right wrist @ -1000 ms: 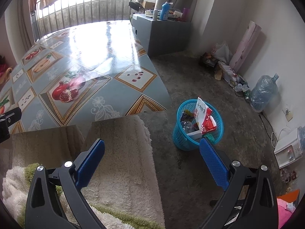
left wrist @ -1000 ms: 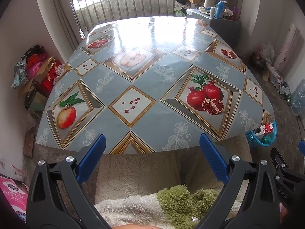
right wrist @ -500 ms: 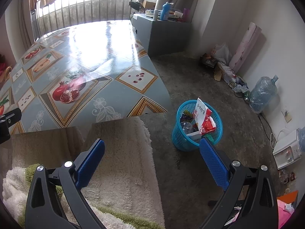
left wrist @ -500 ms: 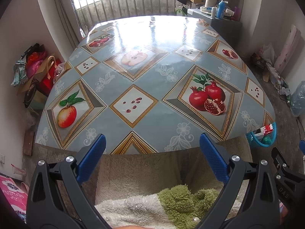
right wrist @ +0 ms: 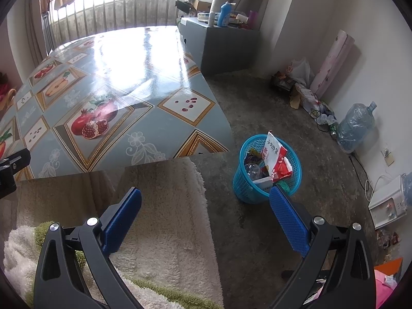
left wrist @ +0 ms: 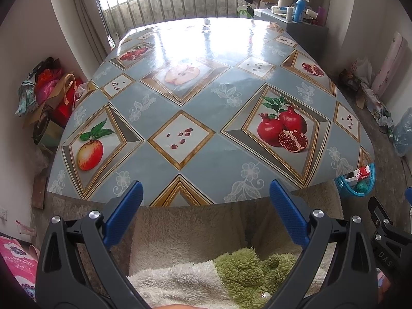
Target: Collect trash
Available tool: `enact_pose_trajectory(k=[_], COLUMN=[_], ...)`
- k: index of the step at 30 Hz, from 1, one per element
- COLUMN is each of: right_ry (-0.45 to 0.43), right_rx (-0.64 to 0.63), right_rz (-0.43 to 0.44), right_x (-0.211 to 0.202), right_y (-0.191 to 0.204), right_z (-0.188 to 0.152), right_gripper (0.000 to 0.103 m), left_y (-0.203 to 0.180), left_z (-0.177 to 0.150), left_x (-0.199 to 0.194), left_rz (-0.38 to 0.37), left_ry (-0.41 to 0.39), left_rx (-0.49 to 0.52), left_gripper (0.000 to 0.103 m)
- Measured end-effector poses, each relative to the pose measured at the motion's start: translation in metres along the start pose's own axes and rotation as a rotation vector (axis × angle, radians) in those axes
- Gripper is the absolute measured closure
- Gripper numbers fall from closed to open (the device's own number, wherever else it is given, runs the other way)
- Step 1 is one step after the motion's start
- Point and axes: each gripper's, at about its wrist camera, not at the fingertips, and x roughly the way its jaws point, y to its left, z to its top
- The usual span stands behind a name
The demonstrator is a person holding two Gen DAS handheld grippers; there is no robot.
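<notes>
- left gripper (left wrist: 206,215): jaws wide, nothing held, over near edge of table (left wrist: 206,97) with fruit-print cloth
- right gripper (right wrist: 206,217): jaws wide, empty, over fleece blanket (right wrist: 164,206) and floor
- blue basket (right wrist: 244,190) on floor at 1 o'clock in right view, beside table corner, well apart from the pads
- trash in basket: red-white wrapper (right wrist: 276,154), what looks like a clear bottle (right wrist: 252,170), partly hidden
- water jug (right wrist: 356,126) at 2 o'clock by wall

The right tongs (right wrist: 204,207) gape wide with nothing between the blue pads (right wrist: 288,219). Beyond them, a blue basket (right wrist: 247,188) stuffed with wrappers (right wrist: 276,157) stands on the concrete floor (right wrist: 296,134), beside the counter (right wrist: 108,103).
</notes>
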Motion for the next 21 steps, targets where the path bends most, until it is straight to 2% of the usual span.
enact_pose_trajectory(k=[21], right_ry=[-0.003], right_rx=[0.003], right_rz=[0.003], right_x=[0.0000], right_y=[-0.0012], right_z=[0.0002], right_gripper=[0.006], left_y=[0.0025], left_z=[-0.0009], left_x=[-0.0010], left_rz=[0.008], left_ry=[-0.001], left_rx=[0.004], left_gripper=[0.009])
